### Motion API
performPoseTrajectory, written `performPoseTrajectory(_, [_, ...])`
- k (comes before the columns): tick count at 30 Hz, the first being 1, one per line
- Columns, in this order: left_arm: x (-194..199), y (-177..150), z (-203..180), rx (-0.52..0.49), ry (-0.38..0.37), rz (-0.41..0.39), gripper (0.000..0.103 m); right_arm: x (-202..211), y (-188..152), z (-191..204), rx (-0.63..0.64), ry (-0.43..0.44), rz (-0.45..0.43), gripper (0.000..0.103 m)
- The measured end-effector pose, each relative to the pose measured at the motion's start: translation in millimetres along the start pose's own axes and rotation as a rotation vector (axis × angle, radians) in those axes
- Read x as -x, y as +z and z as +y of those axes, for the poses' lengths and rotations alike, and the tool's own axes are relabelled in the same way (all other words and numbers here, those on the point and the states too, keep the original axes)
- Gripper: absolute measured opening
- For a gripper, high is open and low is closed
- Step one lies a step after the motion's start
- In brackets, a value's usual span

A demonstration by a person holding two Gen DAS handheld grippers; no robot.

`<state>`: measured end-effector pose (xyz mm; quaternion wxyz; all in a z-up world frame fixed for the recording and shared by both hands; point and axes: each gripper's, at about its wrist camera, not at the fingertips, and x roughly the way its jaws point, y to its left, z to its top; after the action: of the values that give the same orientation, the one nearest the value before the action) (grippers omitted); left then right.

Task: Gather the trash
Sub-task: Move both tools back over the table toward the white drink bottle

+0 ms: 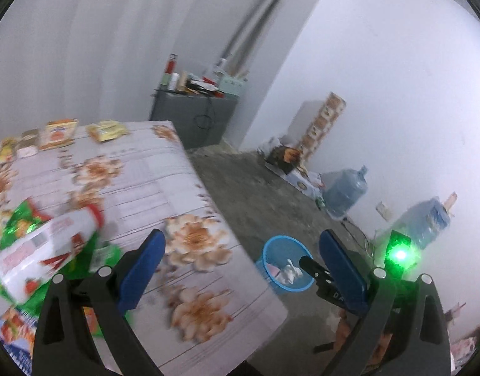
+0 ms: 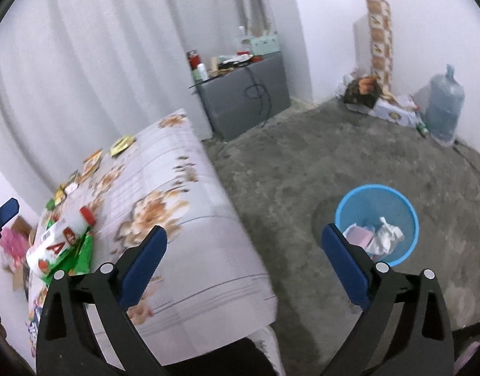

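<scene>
1. Trash on the flowered table (image 1: 177, 169) is what this job is about. The nearest piece is a white pouch with a red cap (image 1: 45, 247). It lies on top of a green wrapper (image 1: 23, 225).
2. The left gripper (image 1: 240, 266) is wide open. Nothing is between its blue pads (image 1: 142, 269).
3. The right gripper (image 2: 244, 266) is wide open too, and it holds nothing.
4. From the left gripper, the pouch lies to the left of its left finger and close to it. The red cap end points away and a bit to the right. The wide end is nearer the camera.
5. From the right gripper, the same pouch (image 2: 59, 241) is farther off to the left, past its left finger.
6. So I think the left gripper is nearer to the pouch. It would need to swing left to get its two pads around the pouch.
7. The blue trash bin (image 2: 377, 219) stands on the floor, down and to the right of the table. It lies just behind the right gripper's right finger. White crumpled paper (image 2: 385, 238) is already in it.
8. More small packets, a yellow packet (image 1: 106, 130) and an orange one (image 1: 58, 133), lie far ahead at the back edge of the table.
</scene>
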<state>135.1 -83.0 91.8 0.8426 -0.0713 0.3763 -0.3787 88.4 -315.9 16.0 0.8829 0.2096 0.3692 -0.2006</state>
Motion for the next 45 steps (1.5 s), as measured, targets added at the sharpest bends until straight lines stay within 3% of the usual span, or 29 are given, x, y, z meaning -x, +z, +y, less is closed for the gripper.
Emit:
performPoseTrajectory(7, [53.7, -10.9, 31.7, 0.049, 0.073, -0.097, 0.096, 19.1, -7.2, 60.6, 0.223, -0.071, -0.084, 0.095])
performPoseTrajectory(11, [96.6, -16.0, 55.8, 0.073, 0.137, -0.181, 0.097, 25.0, 0.2, 68.2, 0.257, -0.082, -0.121, 0.095])
performPoseTrajectory(14, [134.6, -23.9, 73.8, 0.110, 0.201, -0.244, 0.097, 32.8, 11.1, 60.5, 0.198, 0.002, -0.141, 0.095])
performPoseTrajectory(17, [174.8, -37.4, 95.6, 0.154, 0.279, -0.312, 0.097, 41.6, 21.2, 44.5, 0.074, 0.163, -0.169, 0.095])
performPoseTrajectory(20, [204.4, -57.3, 115.4, 0.200, 0.340, -0.361, 0.097, 38.1, 30.2, 42.5, 0.004, 0.278, -0.108, 0.095])
performPoseTrajectory(24, [215.7, -84.0, 146.0, 0.290, 0.380, -0.354, 0.097, 26.7, 30.2, 54.5, -0.042, 0.394, -0.021, 0.095])
performPoseTrajectory(28, [211.4, -97.0, 165.6, 0.349, 0.356, -0.332, 0.097, 8.6, 21.0, 80.3, -0.046, 0.513, 0.102, 0.095])
performPoseTrajectory(36, [188.8, -101.5, 170.1, 0.309, 0.339, -0.295, 0.097, -20.8, 5.4, 142.2, -0.064, 0.689, 0.297, 0.086])
performPoseTrajectory(45, [172.4, -116.3, 176.5, 0.289, 0.363, -0.253, 0.097, -91.2, -3.4, 207.9, -0.183, 0.791, 0.565, 0.074])
